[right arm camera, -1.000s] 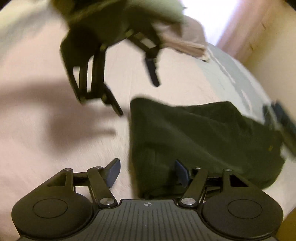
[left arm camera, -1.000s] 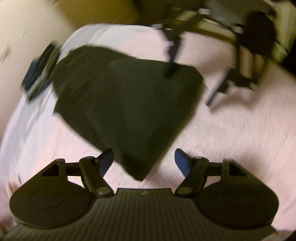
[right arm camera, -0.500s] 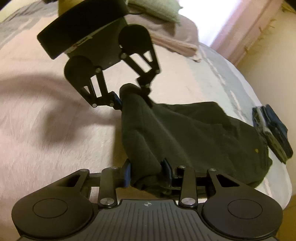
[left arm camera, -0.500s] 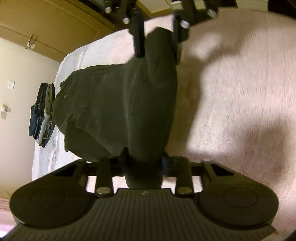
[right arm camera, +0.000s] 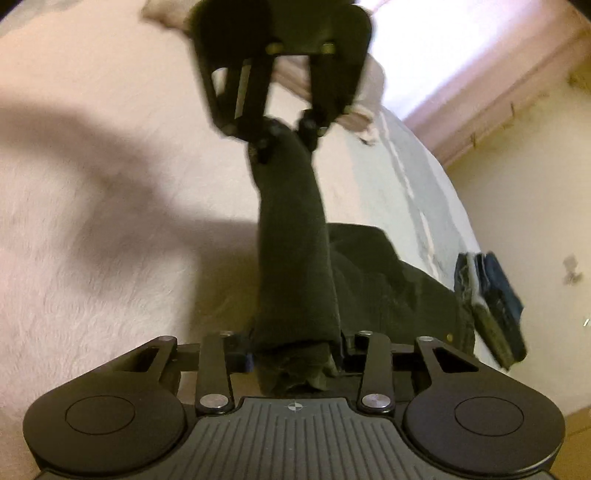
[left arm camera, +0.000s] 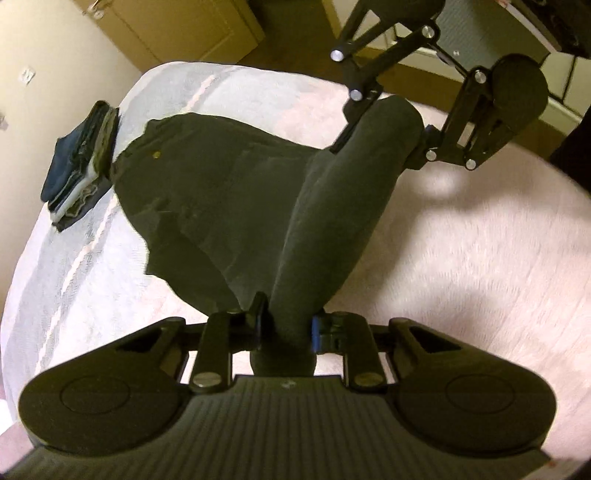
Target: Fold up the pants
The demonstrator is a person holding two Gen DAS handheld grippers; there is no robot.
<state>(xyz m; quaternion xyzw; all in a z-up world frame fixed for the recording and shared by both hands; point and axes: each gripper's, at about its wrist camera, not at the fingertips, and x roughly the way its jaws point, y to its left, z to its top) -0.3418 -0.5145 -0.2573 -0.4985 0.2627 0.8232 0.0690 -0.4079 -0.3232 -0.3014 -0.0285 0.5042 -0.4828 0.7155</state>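
Your left claw (left arm camera: 286, 326) is clamped on a bunched fold of the dark green pants (left arm camera: 229, 206); cloth fills the gap between both fingers and bulges back toward the claw body. Your right claw (right arm camera: 295, 354) grips the other end of the same raised fold, with ragged cloth edges hanging out behind its fingers.

Between the two claws the fold runs as a taut, lifted band. In the left wrist view this band rises from the near fingers to the right claw (left arm camera: 384, 125) at the upper right. In the right wrist view it narrows upward to the left claw (right arm camera: 284, 144), which is blurred.

The rest of the pants lies on the bed (left arm camera: 461, 258), spread to the side of the lifted band. A small brass button (left arm camera: 156, 154) marks the waist end, farthest from the claws.

Just beyond the waist end, a stack of folded blue garments (left arm camera: 79, 170) sits near the bed edge, touching or nearly touching the pants; the exact contact cannot be told. A pale striped sheet (left arm camera: 74, 266) covers that side of the bed.

The lifted band hides the bed directly beneath it. Beyond the bed you see a cream wall (left arm camera: 44, 55) and wooden panels (left arm camera: 192, 29).
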